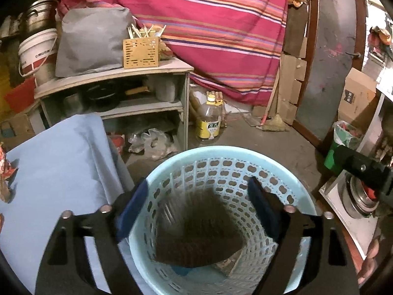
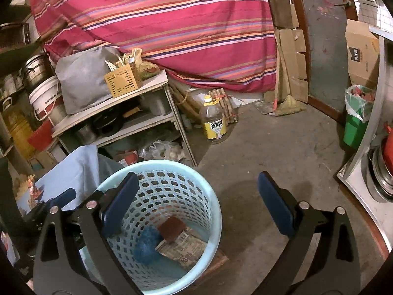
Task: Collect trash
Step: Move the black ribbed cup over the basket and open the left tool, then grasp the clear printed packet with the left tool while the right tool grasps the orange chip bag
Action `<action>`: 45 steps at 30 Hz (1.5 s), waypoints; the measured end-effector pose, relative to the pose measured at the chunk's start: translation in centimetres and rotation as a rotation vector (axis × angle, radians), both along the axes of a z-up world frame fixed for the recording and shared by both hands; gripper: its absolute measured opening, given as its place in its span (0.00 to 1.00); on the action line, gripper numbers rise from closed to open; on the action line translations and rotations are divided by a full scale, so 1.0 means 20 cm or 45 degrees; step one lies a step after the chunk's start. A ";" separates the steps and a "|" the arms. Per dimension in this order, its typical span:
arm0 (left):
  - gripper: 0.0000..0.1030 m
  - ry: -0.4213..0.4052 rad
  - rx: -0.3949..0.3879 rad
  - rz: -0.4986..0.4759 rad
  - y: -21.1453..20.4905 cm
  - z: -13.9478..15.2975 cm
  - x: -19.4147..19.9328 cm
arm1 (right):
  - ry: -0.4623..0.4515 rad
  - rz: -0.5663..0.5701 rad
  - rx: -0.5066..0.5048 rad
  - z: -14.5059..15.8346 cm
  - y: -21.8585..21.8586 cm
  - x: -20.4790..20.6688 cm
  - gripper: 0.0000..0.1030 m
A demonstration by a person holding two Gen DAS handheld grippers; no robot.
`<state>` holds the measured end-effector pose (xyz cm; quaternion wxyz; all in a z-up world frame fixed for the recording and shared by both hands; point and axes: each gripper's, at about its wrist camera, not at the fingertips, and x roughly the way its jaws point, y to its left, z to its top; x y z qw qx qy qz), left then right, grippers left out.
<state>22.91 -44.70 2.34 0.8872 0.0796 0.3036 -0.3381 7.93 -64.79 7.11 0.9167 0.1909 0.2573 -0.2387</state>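
Note:
A light blue perforated basket (image 1: 298,191) stands on the floor; it also shows in the right wrist view (image 2: 196,184). Inside lie a brown scouring pad (image 2: 172,228), a blue crumpled piece (image 2: 146,244) and printed paper (image 2: 186,250). In the left wrist view the brown pad (image 1: 199,231) looks blurred, in mid-air over the basket. My left gripper (image 1: 199,196) is open and empty above the basket's mouth. My right gripper (image 2: 196,196) is open and empty over the basket's right rim. A wrapper (image 1: 5,172) lies on the blue-covered table (image 1: 54,162).
A wooden shelf unit (image 1: 118,91) with a chopstick holder (image 1: 141,52) stands behind the basket. An oil bottle (image 1: 210,120) and a broom (image 1: 273,121) stand on the concrete floor. A green lined bin (image 2: 356,115) is at the right by a steel counter (image 2: 368,189).

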 end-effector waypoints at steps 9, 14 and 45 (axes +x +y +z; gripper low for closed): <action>0.87 -0.022 0.006 0.082 0.24 0.02 0.02 | 0.025 0.010 -0.047 0.02 0.07 0.06 0.92; 0.88 -0.066 0.026 0.178 0.57 0.07 0.02 | 0.040 0.049 -0.089 0.03 0.18 0.14 0.94; 0.94 0.058 0.125 1.149 2.97 -0.11 0.44 | 0.218 0.714 -0.190 -0.16 1.82 0.96 0.96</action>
